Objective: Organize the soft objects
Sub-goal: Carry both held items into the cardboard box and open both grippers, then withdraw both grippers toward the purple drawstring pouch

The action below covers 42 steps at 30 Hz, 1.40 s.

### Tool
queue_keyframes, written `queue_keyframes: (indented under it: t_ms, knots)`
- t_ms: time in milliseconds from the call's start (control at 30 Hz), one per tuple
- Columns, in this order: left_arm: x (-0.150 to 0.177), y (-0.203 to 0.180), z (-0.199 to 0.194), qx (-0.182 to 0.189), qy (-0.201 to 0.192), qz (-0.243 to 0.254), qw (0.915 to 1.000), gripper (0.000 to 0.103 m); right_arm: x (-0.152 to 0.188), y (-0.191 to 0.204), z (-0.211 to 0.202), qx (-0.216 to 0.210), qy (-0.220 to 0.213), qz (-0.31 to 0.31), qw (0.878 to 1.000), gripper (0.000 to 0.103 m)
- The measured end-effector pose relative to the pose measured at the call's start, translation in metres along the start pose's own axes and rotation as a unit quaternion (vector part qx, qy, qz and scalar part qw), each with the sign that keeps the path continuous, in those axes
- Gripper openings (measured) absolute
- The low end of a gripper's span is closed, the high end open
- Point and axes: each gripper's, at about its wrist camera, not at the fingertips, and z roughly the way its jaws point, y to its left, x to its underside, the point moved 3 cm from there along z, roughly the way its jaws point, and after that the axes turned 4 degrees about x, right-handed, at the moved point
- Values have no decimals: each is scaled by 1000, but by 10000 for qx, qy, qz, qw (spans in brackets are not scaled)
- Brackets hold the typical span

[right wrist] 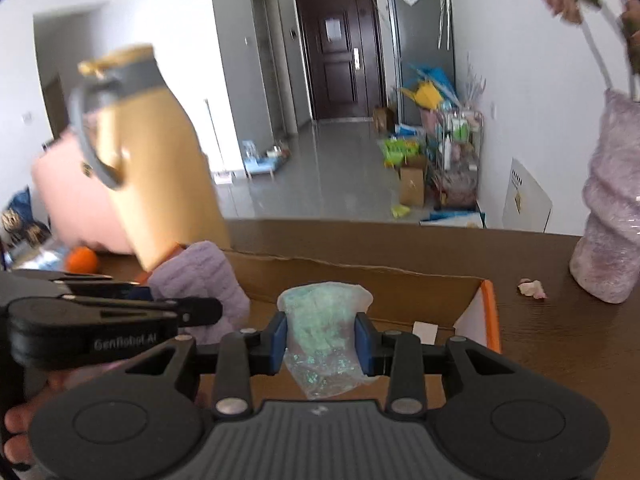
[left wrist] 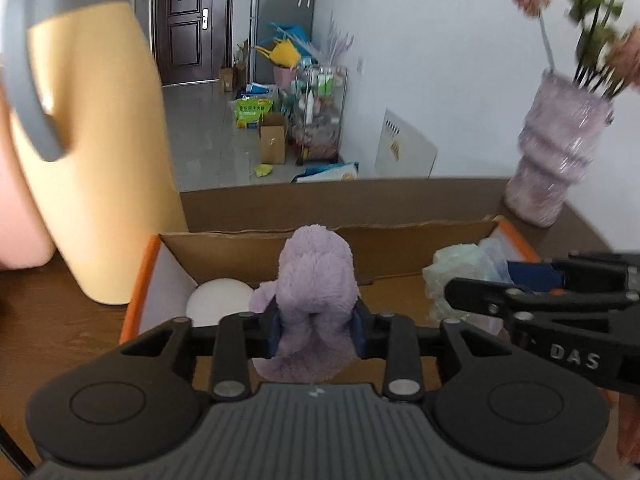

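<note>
Two grippers over cardboard box [left wrist: 280, 240]: left gripper [left wrist: 316, 326] jaws grasping purple plush [left wrist: 316, 280]; right gripper [right wrist: 322, 338] at 3 o'clock, jaws clenched on green bagged bundle [right wrist: 320, 320].

plush toy [left wrist: 316, 292]: pale lilac, fuzzy all over. soft bag thing [right wrist: 324, 332]: mint green under clear film, glittery flecks lower down. gripper pads [right wrist: 280, 342]: blue; rest of both grippers black and dark grey, ribbed grey plate at base. cardboard box [left wrist: 384, 240]: plain brown, orange edges, white inner side. ball [left wrist: 220, 300] in box: white. jug [left wrist: 104, 152]: mustard yellow, grey handle. vase [left wrist: 556, 160]: mottled lavender, pink flowers, green leaves. table [left wrist: 60, 320]: dark brown woodgrain. door [right wrist: 336, 52]: dark brown.
</note>
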Motion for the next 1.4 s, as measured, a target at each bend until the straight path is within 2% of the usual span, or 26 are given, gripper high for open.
queue_keyframes:
  t_ms: [133, 200, 267, 333, 400, 500, 667, 867, 967, 1067, 1200, 1400]
  knots:
    - [5, 5, 11, -121, 25, 19, 9999, 61, 0, 2, 39, 119, 289, -158, 9994, 42]
    - [6, 9, 8, -164, -51, 15, 9999, 77, 1, 4, 45, 248, 279, -210, 9991, 47]
    - [4, 13, 1, -167, -158, 31, 9997, 80, 0, 2, 46, 374, 215, -225, 9988, 64]
    - [0, 15, -10, -171, -274, 80, 9994, 85, -3, -1, 42, 409, 125, -174, 9989, 74]
    - [-4, 16, -27, -194, -448, 152, 9987, 89, -7, -7, 37, 383, 46, -157, 9991, 75]
    - [-9, 15, -53, -264, -659, 252, 9972, 96, -11, -7, 15, 430, -73, -267, 9987, 77]
    - [-8, 23, -110, -518, -855, 293, 9946, 96, -14, -8, -35, 574, -332, -357, 9972, 82]
    - [7, 11, -182, -527, -1116, 404, 9915, 99, -11, -5, -106, 720, -573, -375, 9951, 83]
    - [30, 5, -218, -474, -1318, 354, 9895, 100, 0, 6, -148, 731, -821, -452, 9929, 87]
    - [73, -4, -252, -640, -1558, 398, 9849, 100, 25, 18, -184, 771, -1066, -531, 9899, 87]
    - [138, -20, -291, -763, -1959, 719, 9750, 102, 83, 38, -228, 561, -1396, -487, 9874, 88]
    - [236, -26, -333, -561, -1881, 473, 9794, 103, 181, 69, -282, 448, -1527, -234, 9870, 88]
